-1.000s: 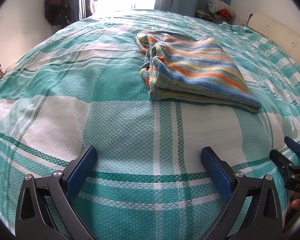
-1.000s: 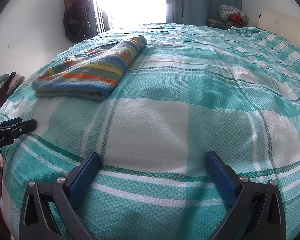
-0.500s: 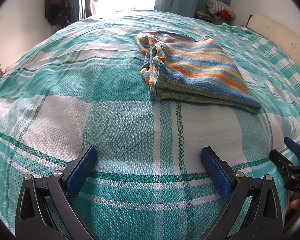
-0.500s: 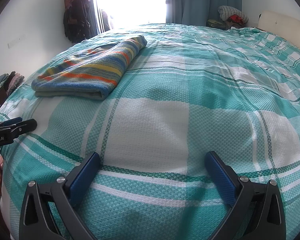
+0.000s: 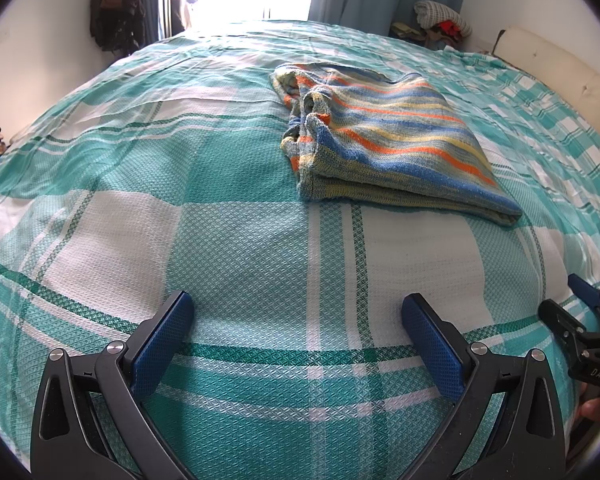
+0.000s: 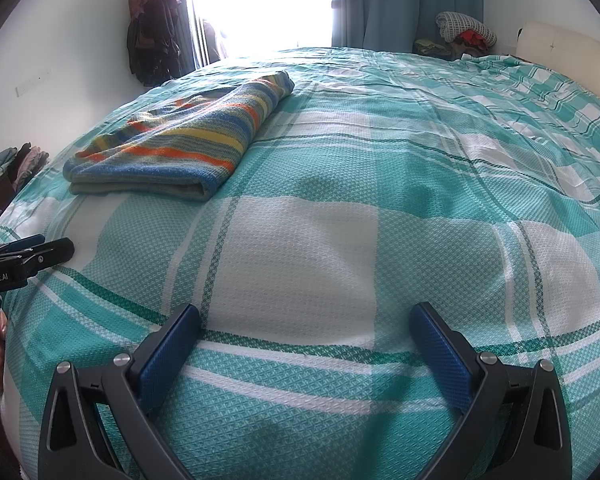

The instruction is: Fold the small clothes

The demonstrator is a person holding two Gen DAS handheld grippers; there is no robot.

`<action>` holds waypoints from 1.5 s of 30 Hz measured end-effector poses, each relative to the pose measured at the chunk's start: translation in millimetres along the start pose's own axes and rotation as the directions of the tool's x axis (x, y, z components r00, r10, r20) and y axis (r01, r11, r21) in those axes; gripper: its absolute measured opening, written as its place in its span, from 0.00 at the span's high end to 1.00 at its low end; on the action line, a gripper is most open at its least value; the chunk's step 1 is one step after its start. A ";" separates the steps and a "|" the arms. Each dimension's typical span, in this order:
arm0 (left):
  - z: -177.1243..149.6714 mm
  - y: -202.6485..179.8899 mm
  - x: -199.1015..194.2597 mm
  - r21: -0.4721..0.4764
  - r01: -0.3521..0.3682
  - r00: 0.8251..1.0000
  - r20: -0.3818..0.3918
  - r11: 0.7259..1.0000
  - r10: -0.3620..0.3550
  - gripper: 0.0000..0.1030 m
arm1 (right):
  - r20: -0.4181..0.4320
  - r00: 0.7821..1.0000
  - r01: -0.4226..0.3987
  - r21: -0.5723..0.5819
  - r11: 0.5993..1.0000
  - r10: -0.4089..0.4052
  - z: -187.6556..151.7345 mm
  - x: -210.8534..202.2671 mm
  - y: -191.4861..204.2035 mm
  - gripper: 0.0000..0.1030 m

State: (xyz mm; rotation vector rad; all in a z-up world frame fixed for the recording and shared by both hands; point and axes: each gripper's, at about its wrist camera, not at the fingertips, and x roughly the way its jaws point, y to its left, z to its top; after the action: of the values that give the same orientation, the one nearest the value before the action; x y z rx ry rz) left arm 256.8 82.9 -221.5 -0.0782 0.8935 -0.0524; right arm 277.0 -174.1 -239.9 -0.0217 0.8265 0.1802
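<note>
Striped knit garment [image 5: 384, 140], folded flat, toward the bed's [image 5: 240, 240] far left part, apparently finished; left gripper [image 5: 296, 316] and right gripper [image 6: 306, 326] spread wide, empty, parked low over the near edge, well apart from it — inner layers and garment type hidden.

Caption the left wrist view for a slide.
Open left gripper hovers over the plaid bed, facing a folded striped garment.
</note>
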 end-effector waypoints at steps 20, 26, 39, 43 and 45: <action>-0.8 1.2 -0.2 -0.001 0.002 1.000 0.001 1.000 -0.002 0.00 | 0.001 1.000 0.000 0.000 1.000 0.000 -0.2 0.1 0.1 0.00; -0.2 0.0 0.7 -0.002 0.006 1.000 0.002 1.000 -0.006 0.00 | 0.001 1.000 0.000 0.000 1.000 0.000 -0.2 0.1 0.1 0.00; -0.2 0.0 1.5 -0.002 0.013 1.000 0.005 1.000 -0.013 0.00 | 0.001 1.000 0.001 0.000 1.000 -0.001 -0.1 0.0 0.2 0.00; -0.2 1.0 1.9 -0.003 0.013 1.000 0.005 1.000 -0.013 0.00 | 0.001 1.000 0.001 0.000 1.000 -0.001 0.0 0.0 0.1 0.00; -0.1 0.6 2.1 -0.003 0.013 1.000 0.006 1.000 -0.013 0.00 | 0.001 1.000 0.001 0.000 1.000 -0.001 -0.1 0.0 0.2 0.00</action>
State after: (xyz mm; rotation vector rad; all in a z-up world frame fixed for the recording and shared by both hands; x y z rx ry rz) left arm 258.0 83.4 -223.3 -0.0874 0.8873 -0.0630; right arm 276.9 -173.9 -239.9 -0.0220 0.8254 0.1797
